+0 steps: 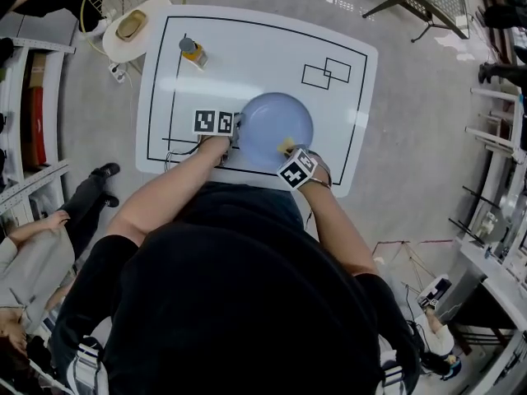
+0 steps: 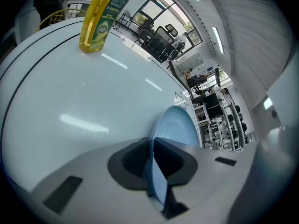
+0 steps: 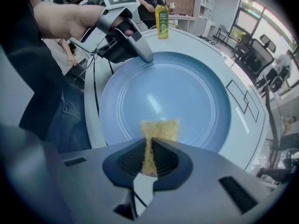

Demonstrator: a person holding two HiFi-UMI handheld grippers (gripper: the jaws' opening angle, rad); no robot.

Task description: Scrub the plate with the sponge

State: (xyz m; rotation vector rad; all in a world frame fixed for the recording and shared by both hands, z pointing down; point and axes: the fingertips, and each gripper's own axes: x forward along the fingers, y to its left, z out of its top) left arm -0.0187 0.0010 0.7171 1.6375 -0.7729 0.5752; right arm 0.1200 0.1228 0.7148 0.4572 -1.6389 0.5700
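Presently the sponge (image 3: 160, 130), yellow and coarse, is pinched between the jaws of the right hand-held gripper (image 3: 148, 146), which are pressed onto its upper part. Its free end sticks out past the jaw tips and lies against the face of the plate (image 3: 187, 97), directly beneath this hand-held gripper and close to the plate's near rim. Whether it presses down or only touches cannot be told.

The plate is round and pale blue. The left hand-held gripper (image 2: 152, 146) has its jaws clamped on the plate's rim, one jaw on each face of the rim, on the side across from the right hand-held gripper. Whether the plate sits flat on the tabletop (image 1: 247, 56) or is lifted at that edge cannot be told.

Each hand-held gripper carries a marker cube (image 1: 214, 122) on its body.

The tabletop is white, with a black line (image 1: 263, 25) drawn as a frame round it. Well beyond the left hand-held gripper a yellow bottle (image 2: 103, 17) with a green label stands upright inside the frame. Beyond the right hand-held gripper, two small overlapping rectangles (image 1: 326, 72) are drawn on the surface.
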